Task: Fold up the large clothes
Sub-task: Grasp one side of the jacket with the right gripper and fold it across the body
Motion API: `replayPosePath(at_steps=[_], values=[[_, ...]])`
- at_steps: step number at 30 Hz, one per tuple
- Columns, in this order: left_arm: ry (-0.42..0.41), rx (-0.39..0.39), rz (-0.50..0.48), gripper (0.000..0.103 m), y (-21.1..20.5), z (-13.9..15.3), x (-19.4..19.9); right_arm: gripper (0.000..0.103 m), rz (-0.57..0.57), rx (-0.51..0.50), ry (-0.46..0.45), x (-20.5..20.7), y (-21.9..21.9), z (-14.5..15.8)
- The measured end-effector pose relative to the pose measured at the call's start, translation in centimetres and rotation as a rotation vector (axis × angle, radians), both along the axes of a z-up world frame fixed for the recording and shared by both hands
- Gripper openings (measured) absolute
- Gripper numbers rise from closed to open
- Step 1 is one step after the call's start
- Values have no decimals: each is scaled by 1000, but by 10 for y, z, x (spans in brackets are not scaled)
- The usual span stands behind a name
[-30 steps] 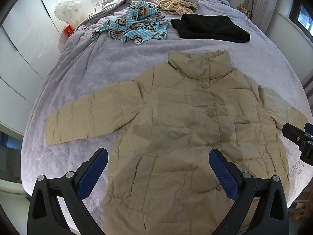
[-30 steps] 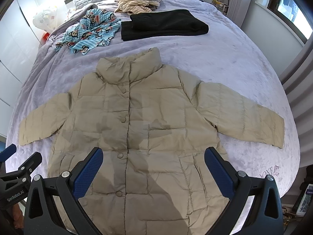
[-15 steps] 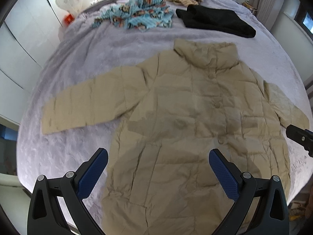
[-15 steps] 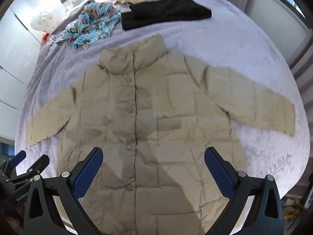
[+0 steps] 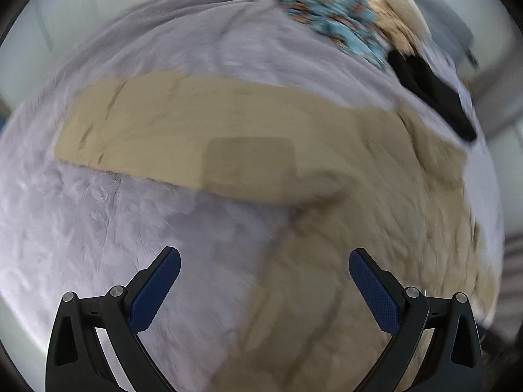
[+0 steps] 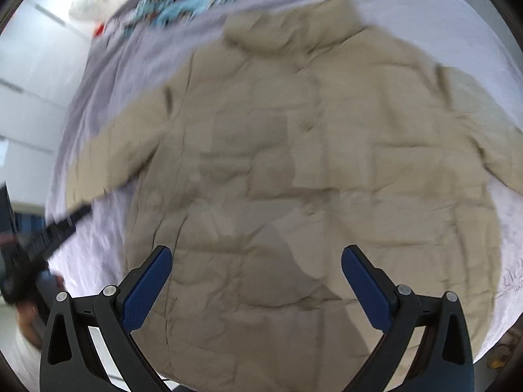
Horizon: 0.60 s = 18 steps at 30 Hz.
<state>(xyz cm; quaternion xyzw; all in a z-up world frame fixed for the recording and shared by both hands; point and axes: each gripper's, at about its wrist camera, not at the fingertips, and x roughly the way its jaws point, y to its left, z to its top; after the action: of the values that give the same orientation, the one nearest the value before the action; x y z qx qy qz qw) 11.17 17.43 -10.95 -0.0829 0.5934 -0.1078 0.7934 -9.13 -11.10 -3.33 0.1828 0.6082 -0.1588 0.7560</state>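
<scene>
A beige quilted jacket [image 6: 310, 150] lies flat, front up and sleeves spread, on the lilac bed cover [image 5: 81, 228]. In the left wrist view its left sleeve [image 5: 196, 130] stretches across the middle and its body [image 5: 376, 228] fills the right. My left gripper [image 5: 264, 284] is open and empty, above the bed cover beside the jacket's side edge below the sleeve. My right gripper [image 6: 256, 281] is open and empty above the jacket's lower front. Both views are blurred by motion.
A blue patterned garment [image 5: 330, 16], a cream bundle [image 5: 402, 16] and a folded black garment [image 5: 431, 91] lie at the head of the bed. The left gripper shows as a dark blur in the right wrist view [image 6: 55, 228]. White cupboards [image 6: 29, 81] stand left.
Both grippers have dropped closer to the bed. The left one has swung left and now looks at the left sleeve. The right one has moved in over the jacket's front.
</scene>
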Motion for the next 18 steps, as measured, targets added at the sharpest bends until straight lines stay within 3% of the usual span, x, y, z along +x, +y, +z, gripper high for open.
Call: replayPosePath(at_steps=[5, 10, 16, 17, 18], values=[[52, -174, 165, 103, 68, -59, 45, 103, 26, 45, 50, 17, 39, -44], [71, -242, 265, 103, 103, -102, 77, 103, 54, 63, 57, 28, 59, -70], [-7, -240, 338, 103, 119, -105, 112, 103, 60, 65, -16, 48, 62, -77], [-16, -224, 357, 98, 119, -105, 118, 103, 63, 63, -30, 53, 62, -77], [-22, -212, 371, 83, 124, -106, 122, 103, 68, 60, -51, 60, 62, -76]])
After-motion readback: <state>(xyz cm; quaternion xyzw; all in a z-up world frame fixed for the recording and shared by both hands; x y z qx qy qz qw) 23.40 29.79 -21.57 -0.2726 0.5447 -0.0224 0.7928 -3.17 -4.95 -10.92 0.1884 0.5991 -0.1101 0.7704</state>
